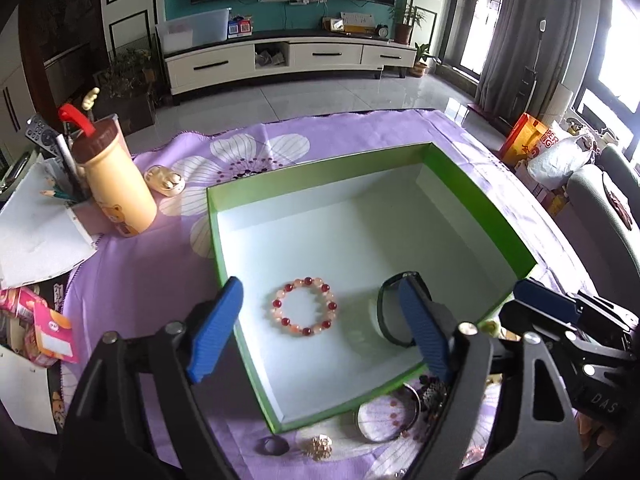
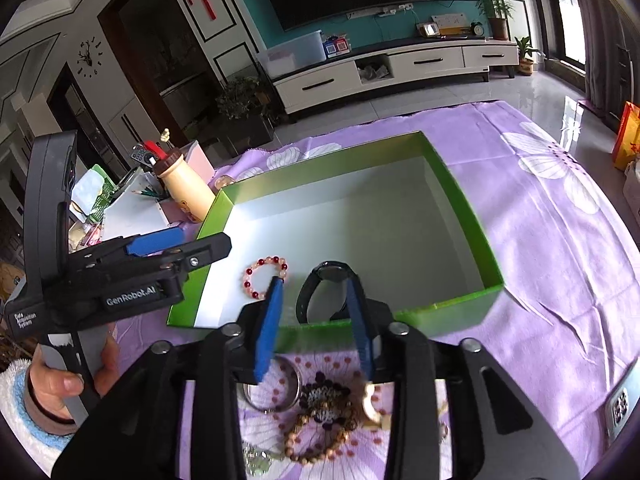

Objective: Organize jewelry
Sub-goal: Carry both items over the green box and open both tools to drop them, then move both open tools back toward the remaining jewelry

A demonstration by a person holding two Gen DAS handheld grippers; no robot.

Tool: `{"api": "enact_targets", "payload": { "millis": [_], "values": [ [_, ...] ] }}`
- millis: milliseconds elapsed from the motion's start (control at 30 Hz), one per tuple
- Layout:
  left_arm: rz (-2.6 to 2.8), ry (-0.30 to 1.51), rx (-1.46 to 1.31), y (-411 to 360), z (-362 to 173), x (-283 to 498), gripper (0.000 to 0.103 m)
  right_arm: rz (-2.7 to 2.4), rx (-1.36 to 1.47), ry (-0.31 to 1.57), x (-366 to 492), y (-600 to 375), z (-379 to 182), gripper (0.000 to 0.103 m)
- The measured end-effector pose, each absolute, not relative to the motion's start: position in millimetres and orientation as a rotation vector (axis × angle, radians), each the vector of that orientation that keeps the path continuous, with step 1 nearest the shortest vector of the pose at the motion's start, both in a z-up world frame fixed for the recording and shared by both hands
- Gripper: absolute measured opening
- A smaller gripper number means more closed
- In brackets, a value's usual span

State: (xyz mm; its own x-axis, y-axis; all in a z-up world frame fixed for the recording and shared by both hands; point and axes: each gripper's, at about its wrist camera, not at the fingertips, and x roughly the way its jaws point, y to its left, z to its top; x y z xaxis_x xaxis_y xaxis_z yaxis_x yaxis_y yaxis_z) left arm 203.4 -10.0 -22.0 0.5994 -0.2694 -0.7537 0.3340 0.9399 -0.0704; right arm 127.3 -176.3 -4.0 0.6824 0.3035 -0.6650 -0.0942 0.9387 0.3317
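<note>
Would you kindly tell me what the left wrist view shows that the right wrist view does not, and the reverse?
Only the left wrist view: a dark ring and a gold flower brooch on the cloth before the box. Only the right wrist view: a wooden bead bracelet and the hand holding the left claw. Both: green box, red-beaded bracelet, black watch, silver bangle.

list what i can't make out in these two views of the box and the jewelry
- Black watch, left wrist view: a blue finger covers its right side.
- Silver ring, right wrist view: the left finger hides part of it.
- Wooden bead bracelet, right wrist view: the right gripper's frame covers part of it.
- Small pieces on the cloth, left wrist view: too blurred to identify.
</note>
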Motion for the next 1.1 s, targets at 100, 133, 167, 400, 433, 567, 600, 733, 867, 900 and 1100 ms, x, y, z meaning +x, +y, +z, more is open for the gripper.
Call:
{"api": "enact_targets", "payload": {
  "millis": [100, 133, 167, 400, 433, 567, 600, 733, 867, 900, 1100],
  "values": [
    [-0.343, 0.841, 0.083, -1, -16, 184, 0.088, 0.204, 0.265, 0.789, 106, -179, -3, 0.048],
    [-0.345, 0.839, 0.079, 1, -15, 177, 0.088, 0.199, 0.259, 0.792, 99, -179, -3, 0.049],
    [-0.348, 0.838, 0.075, 4, -14, 171, 0.089, 0.197, 0.256, 0.797, 93, -179, -4, 0.049],
    [-0.396, 0.868, 0.067, 13, -20, 121, 0.089, 0.199, 0.270, 0.843, 53, -179, -16, 0.049],
    [-0.405, 0.873, 0.071, 13, -22, 113, 0.089, 0.202, 0.265, 0.854, 46, -178, -19, 0.049],
    [-0.439, 0.903, 0.092, 8, -36, 90, 0.089, 0.200, 0.249, 0.885, 26, -174, -29, 0.049],
    [-0.446, 0.913, 0.098, 7, -41, 85, 0.089, 0.202, 0.253, 0.893, 22, -173, -32, 0.049],
    [-0.466, 0.966, 0.098, 6, -63, 72, 0.089, 0.190, 0.245, 0.923, 6, -169, -45, 0.049],
    [-0.473, 1.016, 0.091, 4, -83, 65, 0.089, 0.170, 0.200, 0.956, -4, -162, -59, 0.049],
    [-0.474, 1.025, 0.093, 3, -88, 63, 0.089, 0.165, 0.186, 0.965, -5, -159, -62, 0.049],
    [-0.475, 1.021, 0.101, -5, -99, 57, 0.079, 0.122, 0.127, 0.984, -10, -150, -81, 0.042]
  ]
}}
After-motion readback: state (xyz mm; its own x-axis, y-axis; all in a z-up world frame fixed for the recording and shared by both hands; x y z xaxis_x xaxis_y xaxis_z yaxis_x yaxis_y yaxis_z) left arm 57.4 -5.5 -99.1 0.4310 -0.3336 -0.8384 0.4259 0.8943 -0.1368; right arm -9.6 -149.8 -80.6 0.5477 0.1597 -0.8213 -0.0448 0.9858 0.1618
